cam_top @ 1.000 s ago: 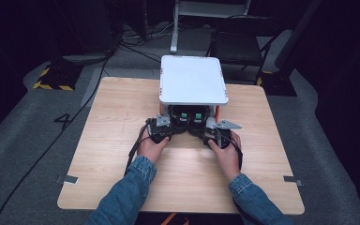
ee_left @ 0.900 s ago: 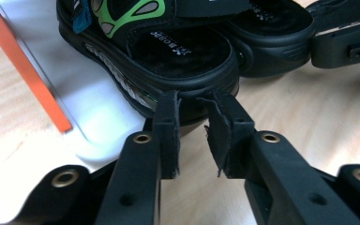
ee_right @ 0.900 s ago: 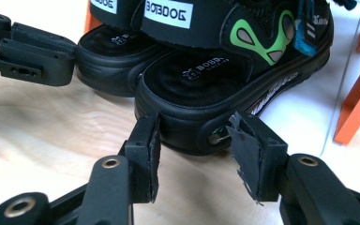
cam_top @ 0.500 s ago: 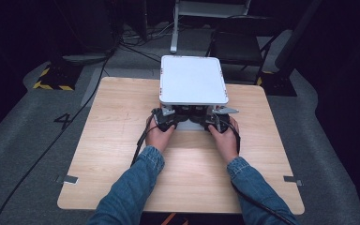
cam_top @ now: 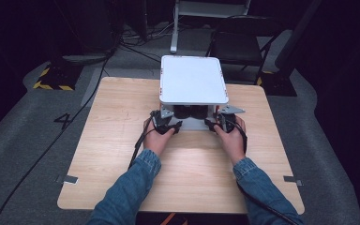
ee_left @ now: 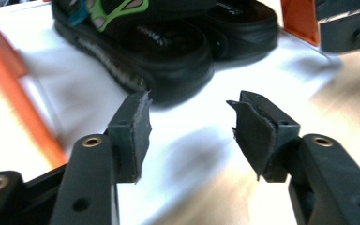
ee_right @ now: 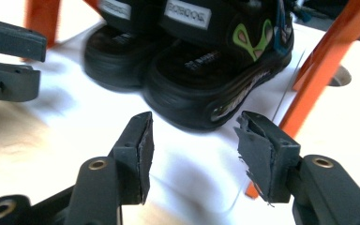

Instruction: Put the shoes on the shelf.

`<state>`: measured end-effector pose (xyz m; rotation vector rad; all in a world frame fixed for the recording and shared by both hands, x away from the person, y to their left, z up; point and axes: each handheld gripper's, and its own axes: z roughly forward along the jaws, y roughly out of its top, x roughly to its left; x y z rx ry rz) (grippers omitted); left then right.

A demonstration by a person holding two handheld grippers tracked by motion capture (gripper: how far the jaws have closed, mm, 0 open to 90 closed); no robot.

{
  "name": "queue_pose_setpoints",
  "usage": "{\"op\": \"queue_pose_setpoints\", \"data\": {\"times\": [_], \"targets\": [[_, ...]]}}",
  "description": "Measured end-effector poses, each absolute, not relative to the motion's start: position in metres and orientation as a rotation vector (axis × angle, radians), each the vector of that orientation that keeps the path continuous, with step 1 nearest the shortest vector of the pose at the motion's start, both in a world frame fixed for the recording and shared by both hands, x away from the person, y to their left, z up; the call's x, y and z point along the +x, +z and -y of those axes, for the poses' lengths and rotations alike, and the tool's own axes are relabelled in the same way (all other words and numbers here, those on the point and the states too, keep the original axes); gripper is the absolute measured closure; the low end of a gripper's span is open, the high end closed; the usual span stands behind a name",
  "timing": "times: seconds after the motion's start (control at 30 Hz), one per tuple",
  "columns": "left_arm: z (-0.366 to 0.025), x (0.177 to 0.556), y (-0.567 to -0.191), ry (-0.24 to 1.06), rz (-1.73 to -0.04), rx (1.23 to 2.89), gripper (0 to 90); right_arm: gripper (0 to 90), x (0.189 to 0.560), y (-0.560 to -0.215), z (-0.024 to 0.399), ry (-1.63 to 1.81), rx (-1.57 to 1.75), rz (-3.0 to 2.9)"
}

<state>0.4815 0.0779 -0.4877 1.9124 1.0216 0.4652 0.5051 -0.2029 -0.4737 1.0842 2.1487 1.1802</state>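
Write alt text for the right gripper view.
Two open black gripper jaws point at a pair of black sandals with green strap accents, standing on a white shelf base between orange posts. The other gripper shows at upper left.

High view: fixed above the person's side, looking forward and down; takes in whole wooden table point(cam_top: 122, 140), white two-tier rack point(cam_top: 193, 79) at far edge, dark floor beyond. Forearms enter from bottom edge.

Left gripper view: rides on left gripper point(ee_left: 190, 129), low over the table, close, facing into rack's lower shelf point(ee_left: 75, 84) from its left side. Pair of black sandals point(ee_left: 168, 42) just ahead; orange rack leg point(ee_left: 18, 103) at left.

Right gripper view: rides on right gripper point(ee_right: 194, 140), same low close angle from the opposite side. Same sandals point(ee_right: 201, 70) and shelf shared; other gripper's jaws seen at far left; orange leg point(ee_right: 318, 75) at right.
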Motion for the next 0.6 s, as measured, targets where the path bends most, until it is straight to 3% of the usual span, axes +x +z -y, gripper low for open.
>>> {"op": "queue_pose_setpoints", "data": {"times": [0.37,0.47,0.6], "targets": [[-0.119,0.4,-0.434,0.489,-0.941,1.952,28.1,33.8,0.441,-0.427,0.237,1.252,1.052,-2.144],[-0.135,0.388,-0.425,0.452,-0.936,2.007,24.2,34.2,0.426,-0.419,0.25,1.268,1.06,-2.157],[-0.156,0.378,-0.418,0.513,-0.953,2.042,21.5,34.1,0.419,-0.41,0.267,1.249,1.024,-2.171]]}}
